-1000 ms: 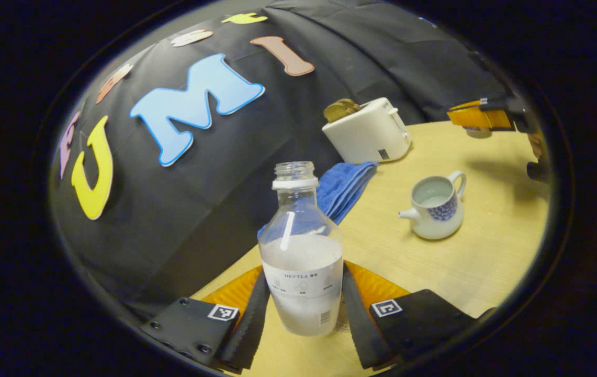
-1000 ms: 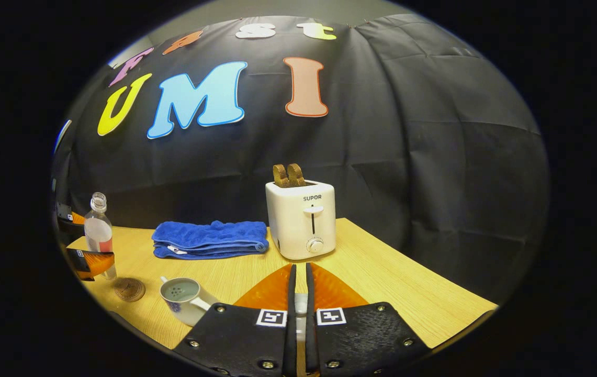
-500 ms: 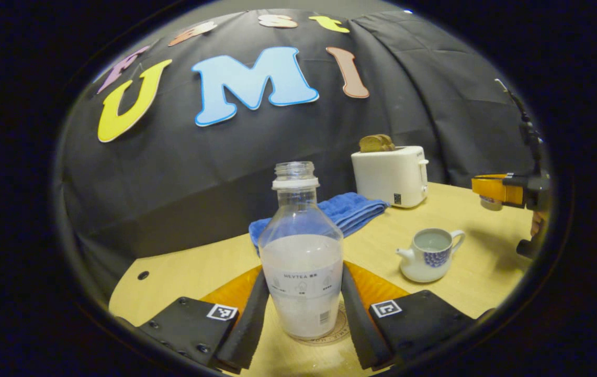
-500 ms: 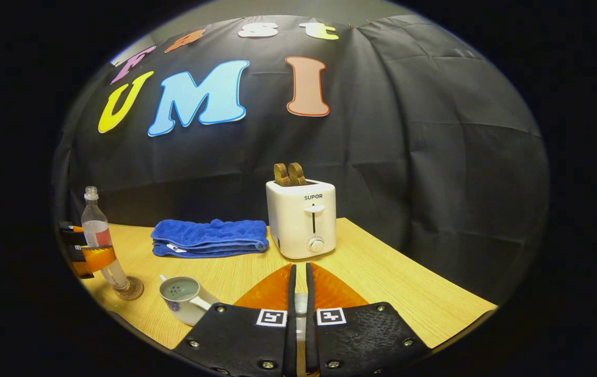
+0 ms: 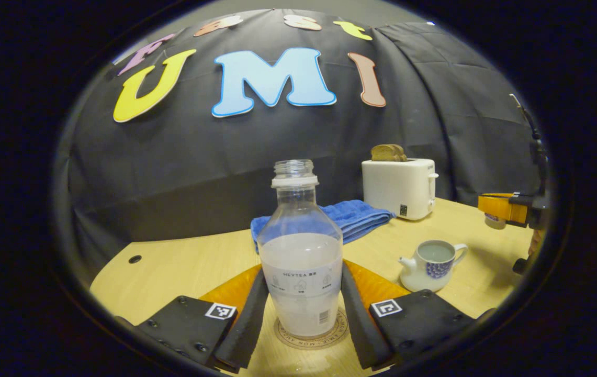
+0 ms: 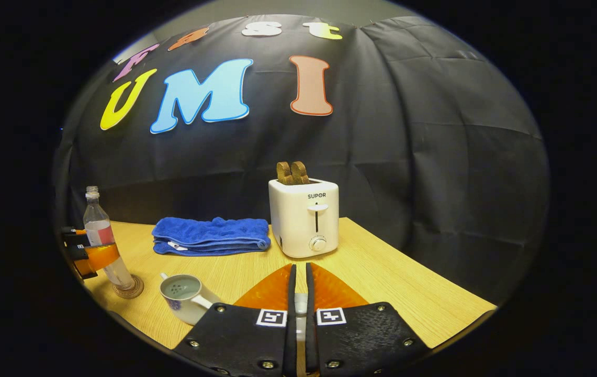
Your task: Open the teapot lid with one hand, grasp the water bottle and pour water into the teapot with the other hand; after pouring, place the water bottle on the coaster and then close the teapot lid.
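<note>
A clear water bottle [image 5: 301,251], uncapped and part full, stands upright on the round coaster [image 5: 340,327]. My left gripper [image 5: 303,269] is shut on its lower body, one finger on each side. The white teapot [image 5: 430,267] with a blue pattern sits open to the right, water inside. Beyond it, the right gripper [image 5: 502,208] holds the small white lid [image 5: 494,223] in the air. In the right gripper view, my right gripper [image 6: 301,272] is shut on the lid [image 6: 301,305]; the teapot [image 6: 183,297], coaster [image 6: 133,287], bottle [image 6: 100,230] and left gripper [image 6: 91,254] are at lower left.
A white toaster [image 6: 306,217] with two slices of toast stands at the back of the wooden table [image 6: 382,283]. A folded blue towel [image 6: 212,236] lies left of it. The table's right edge runs diagonally near the right gripper. A small hole [image 5: 134,258] marks the table's left part.
The left gripper has righted the bottle and lowered it onto the coaster. The right gripper has stayed almost still with the lid.
</note>
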A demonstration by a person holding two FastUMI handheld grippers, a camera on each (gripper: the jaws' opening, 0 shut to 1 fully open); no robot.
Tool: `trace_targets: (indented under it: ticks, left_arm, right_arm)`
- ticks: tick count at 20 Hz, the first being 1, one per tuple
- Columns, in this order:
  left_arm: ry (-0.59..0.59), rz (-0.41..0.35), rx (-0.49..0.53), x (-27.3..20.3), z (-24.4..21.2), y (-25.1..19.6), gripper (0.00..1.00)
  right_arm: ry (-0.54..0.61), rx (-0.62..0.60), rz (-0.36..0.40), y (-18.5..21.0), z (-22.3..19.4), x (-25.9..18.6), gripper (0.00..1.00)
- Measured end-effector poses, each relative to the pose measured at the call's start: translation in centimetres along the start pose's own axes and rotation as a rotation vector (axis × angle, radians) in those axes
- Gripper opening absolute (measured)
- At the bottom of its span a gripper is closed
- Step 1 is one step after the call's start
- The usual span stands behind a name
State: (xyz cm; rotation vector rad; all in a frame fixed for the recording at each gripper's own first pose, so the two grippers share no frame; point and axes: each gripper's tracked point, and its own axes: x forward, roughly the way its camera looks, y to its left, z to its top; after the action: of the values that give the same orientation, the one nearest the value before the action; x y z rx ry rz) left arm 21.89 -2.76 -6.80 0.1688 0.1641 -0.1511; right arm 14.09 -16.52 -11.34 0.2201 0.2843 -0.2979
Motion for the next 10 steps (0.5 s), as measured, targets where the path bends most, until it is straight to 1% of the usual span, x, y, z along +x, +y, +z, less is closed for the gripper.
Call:
trace_targets:
  ticks: [5, 10]
  left_arm:
    - [0.001, -0.003, -0.005, 0.0, -0.3, 0.0, 0.87]
    - [-0.006, -0.014, -0.036, -0.4, -0.4, 0.2, 0.88]
  right_arm:
    - [0.004, -0.006, 0.010, 0.4, -0.2, -0.1, 0.07]
    - [-0.013, -0.026, 0.048, 1.9, 0.2, -0.1, 0.07]
